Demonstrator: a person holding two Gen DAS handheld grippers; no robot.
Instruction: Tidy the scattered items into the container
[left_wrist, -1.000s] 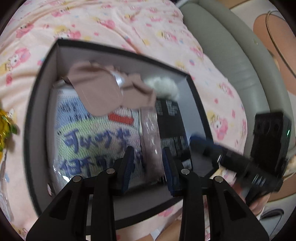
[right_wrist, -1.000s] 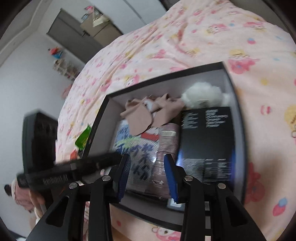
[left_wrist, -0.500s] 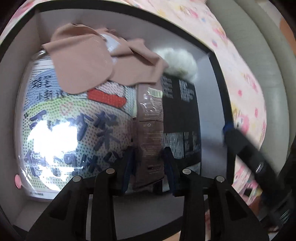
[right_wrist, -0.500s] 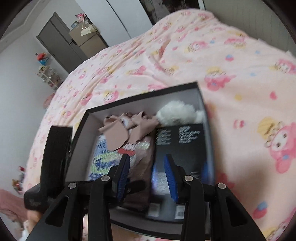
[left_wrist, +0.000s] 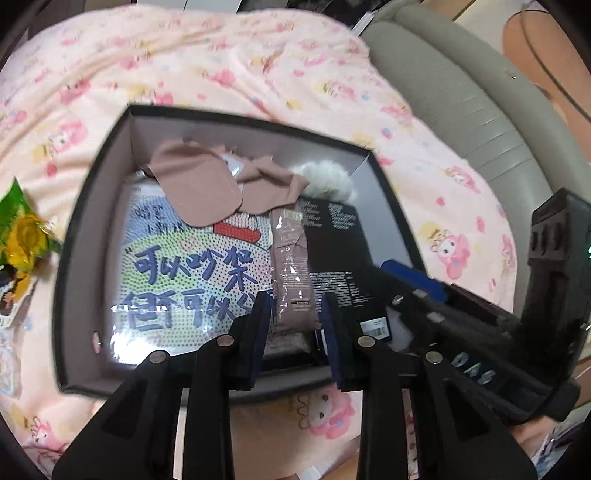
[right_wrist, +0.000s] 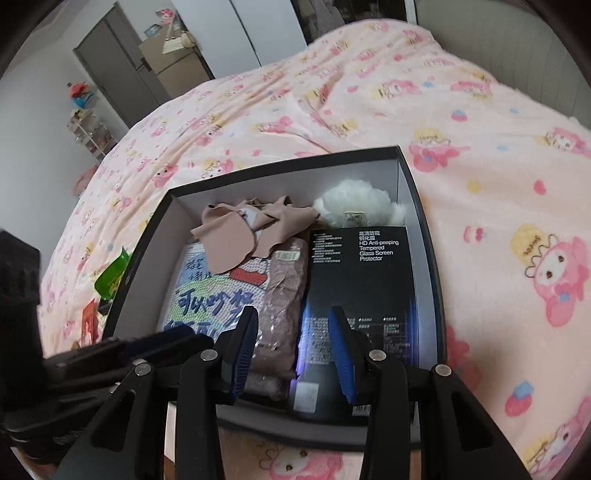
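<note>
Box (right_wrist: 424, 229) lies open-side up on the bedspread (right_wrist: 498, 155), long axis running away.

Count, both views:
- Box (right_wrist: 421, 206): one, black, open top, on bed.
- Inside box: one printed packet (right_wrist: 207, 295) with blue lettering; one pinkish-brown pouch (right_wrist: 284, 291); one black screen-protector carton (right_wrist: 365, 280); one white fluffy item (right_wrist: 354, 206); beige fabric pieces (right_wrist: 236, 236), at least two, exact number unclear where they overlap.
- Outside box, left side on bedspread (right_wrist: 498, 177): one green-yellow wrapper (left_wrist: 22, 229); further small packets at frame edge, number cannot be told.
- Tongs: two pairs, left tongs (left_wrist: 295, 328), right tongs (right_wrist: 291, 350).
</note>
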